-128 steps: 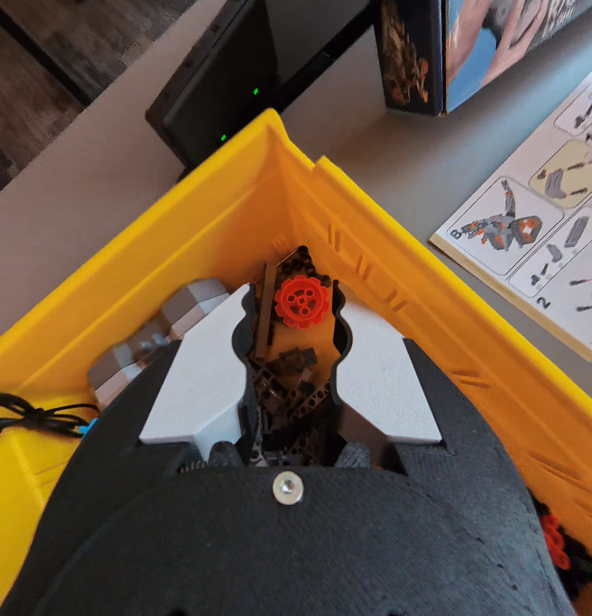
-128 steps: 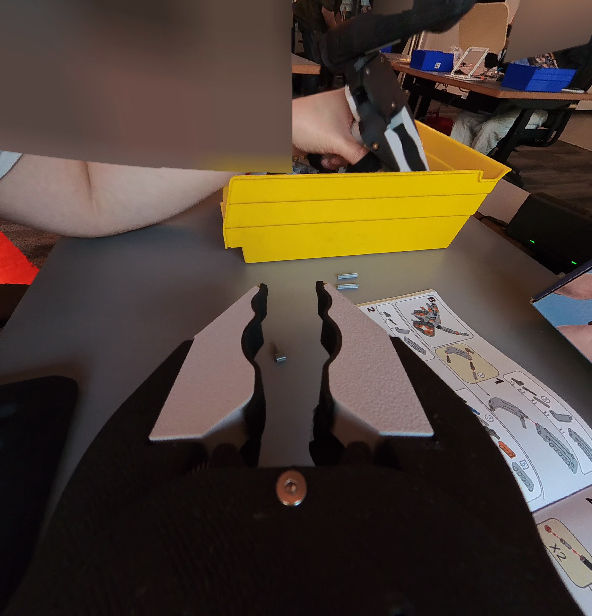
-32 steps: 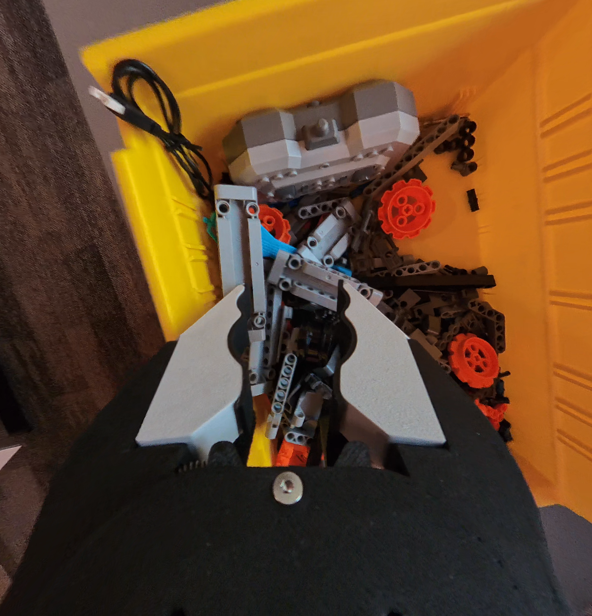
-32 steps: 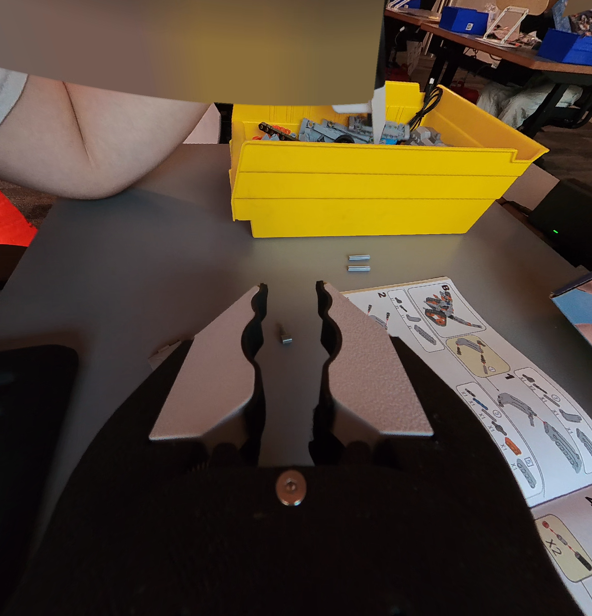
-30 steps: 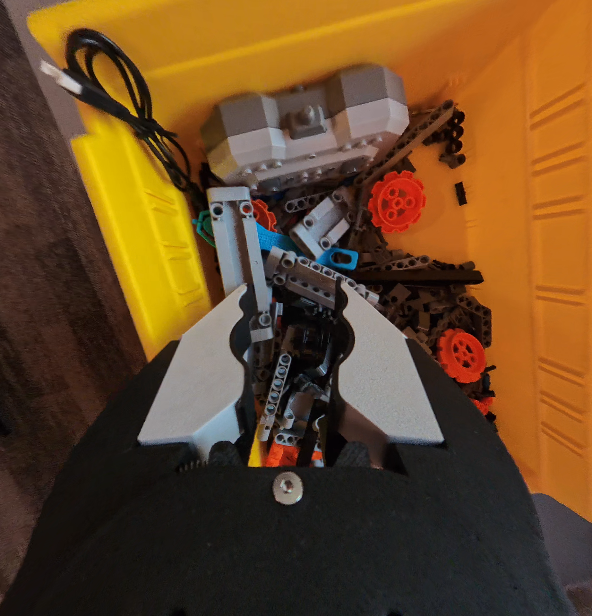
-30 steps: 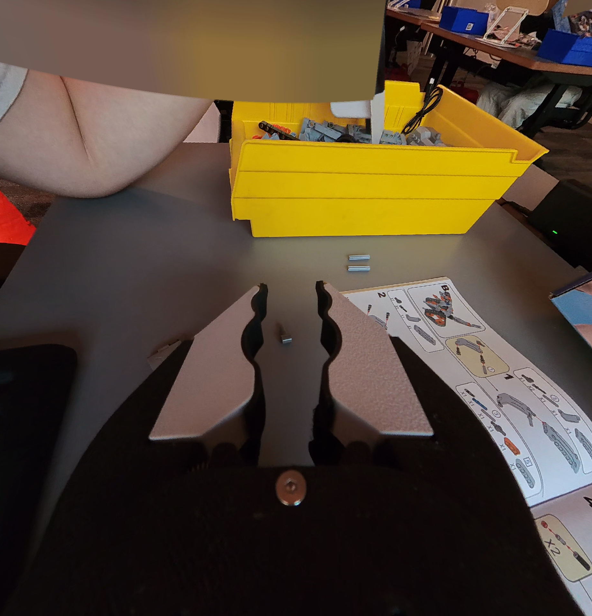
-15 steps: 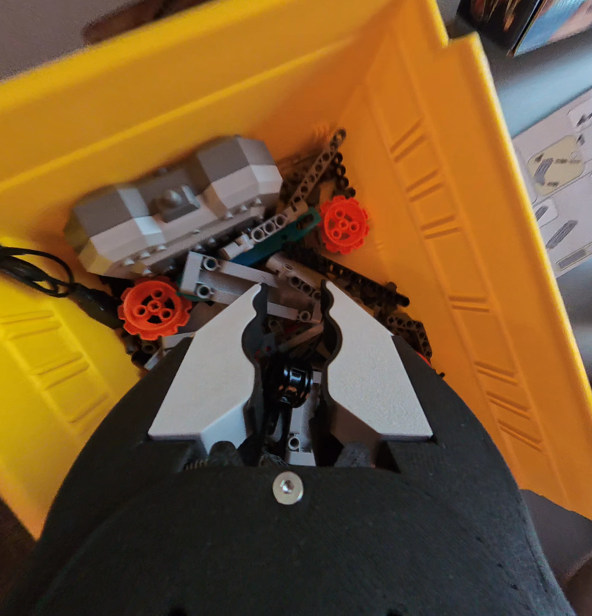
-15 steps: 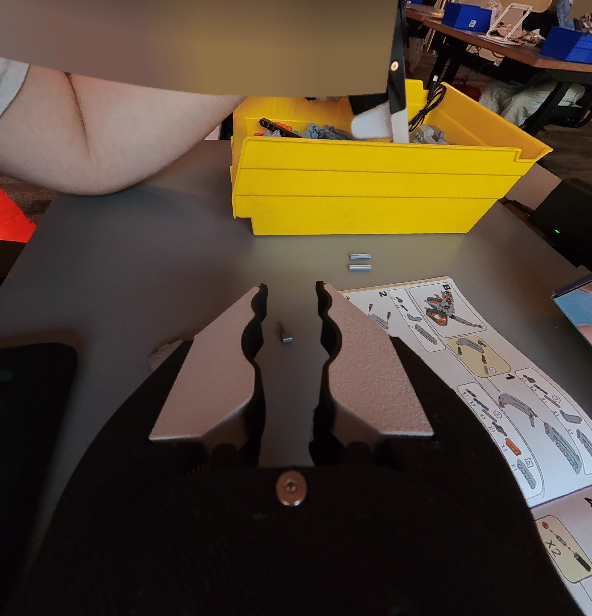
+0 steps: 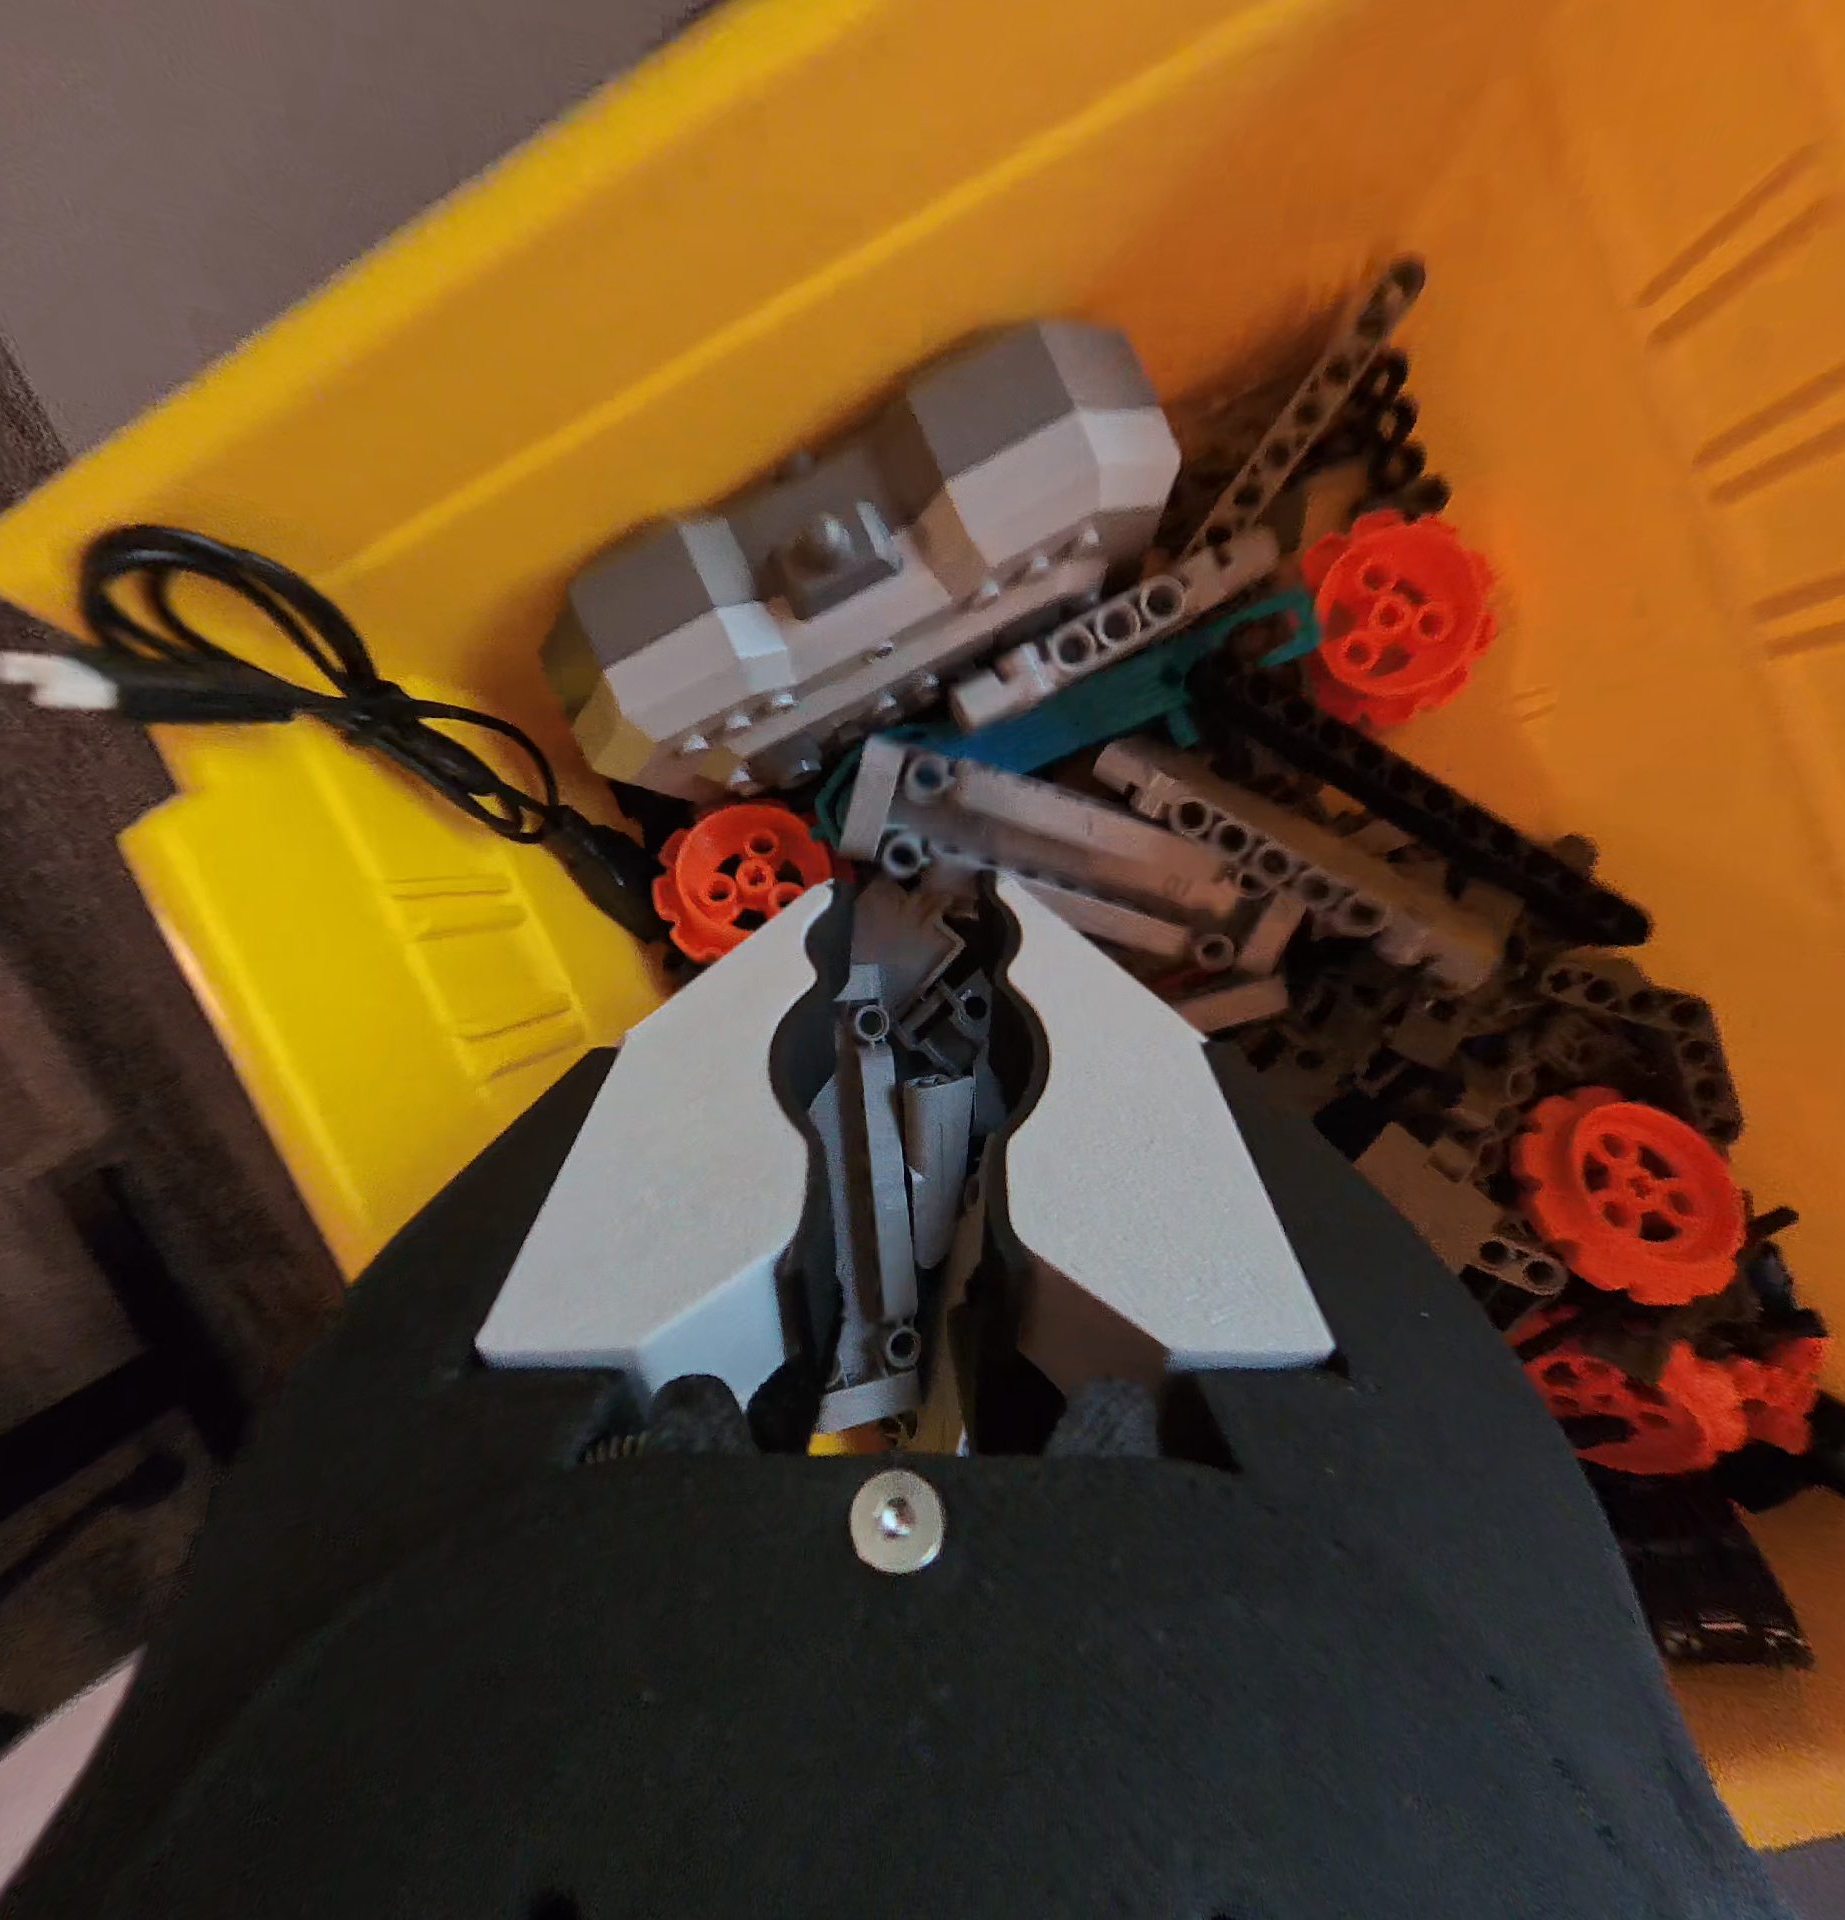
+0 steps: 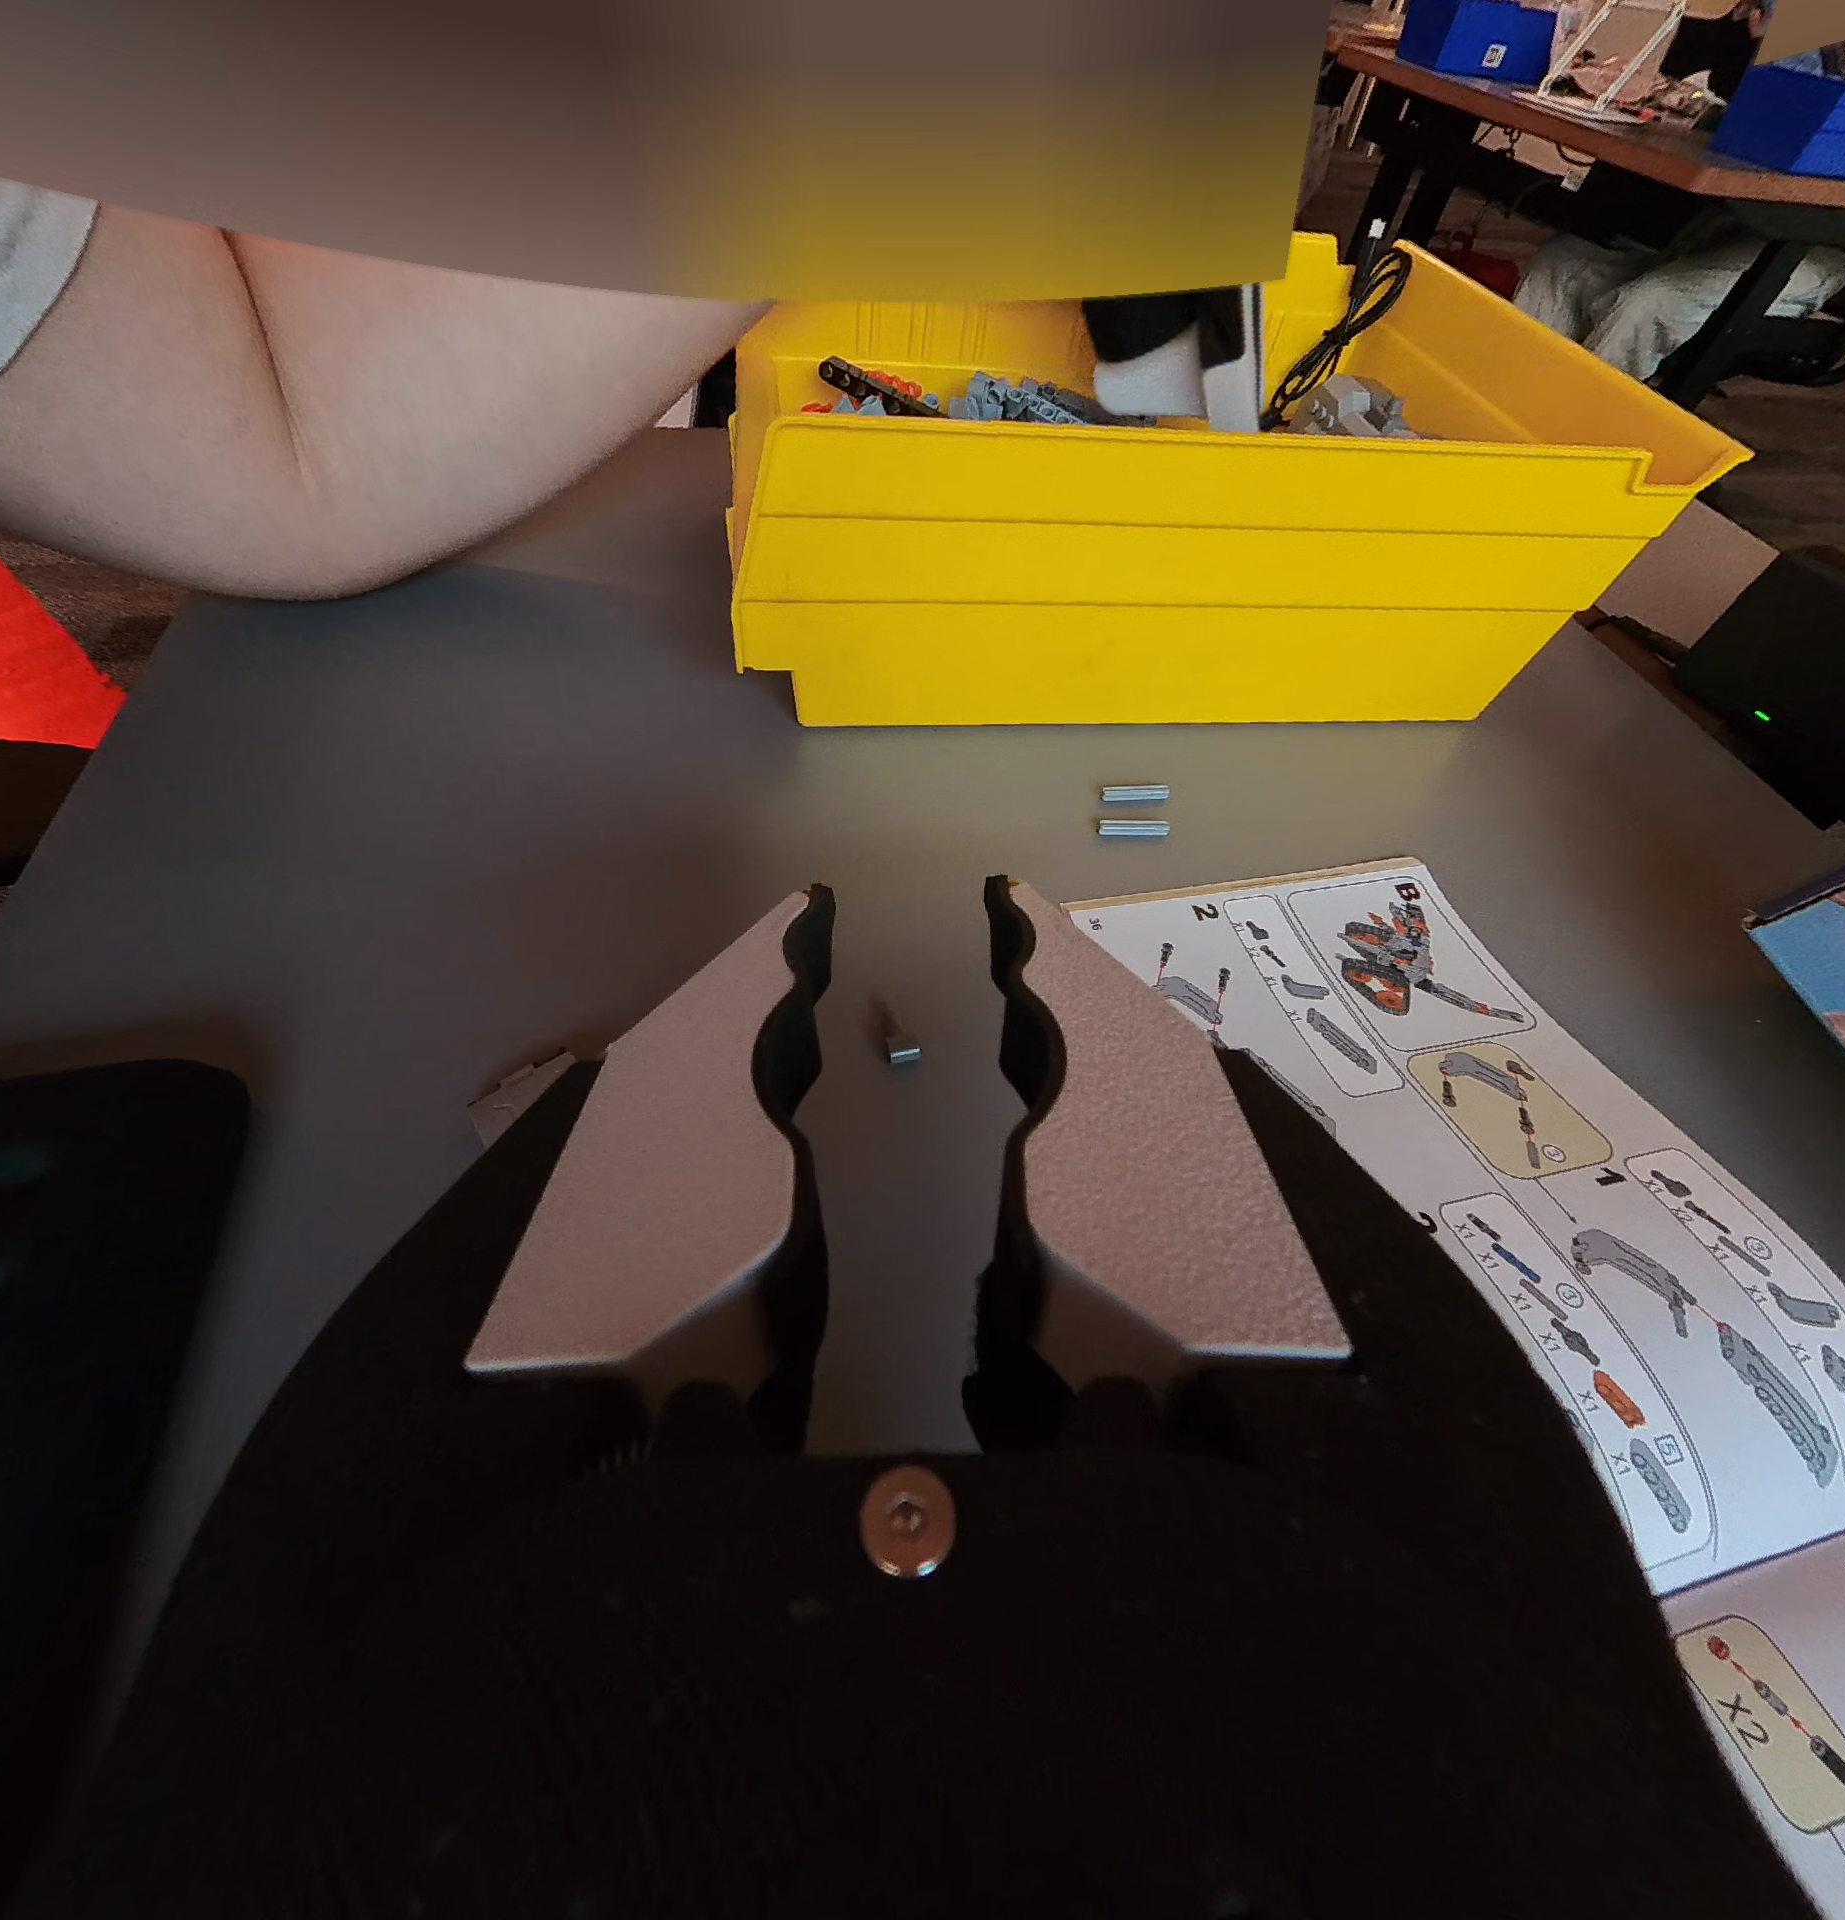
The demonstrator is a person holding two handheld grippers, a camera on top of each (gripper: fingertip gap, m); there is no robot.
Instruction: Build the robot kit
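Left gripper (image 9: pixel 913 904) is lowered into the yellow bin (image 9: pixel 398 935) of building parts; its fingers are narrowly parted over grey beams (image 9: pixel 876 1164), though a grip cannot be told.

Right gripper (image 10: pixel 907 899) is held spread above the table, a small grey pin (image 10: pixel 902 1044) lying between its fingers, untouched; two grey axles (image 10: pixel 1134 810) are laid beside the instruction booklet (image 10: pixel 1520 1195).

Yellow bin (image 10: pixel 1157 582) of bricks, instruction booklet (image 10: pixel 1500 1143)

yellow bin (image 10: pixel 1157 540) top blurred over, booklet (image 10: pixel 1520 1195) cut off
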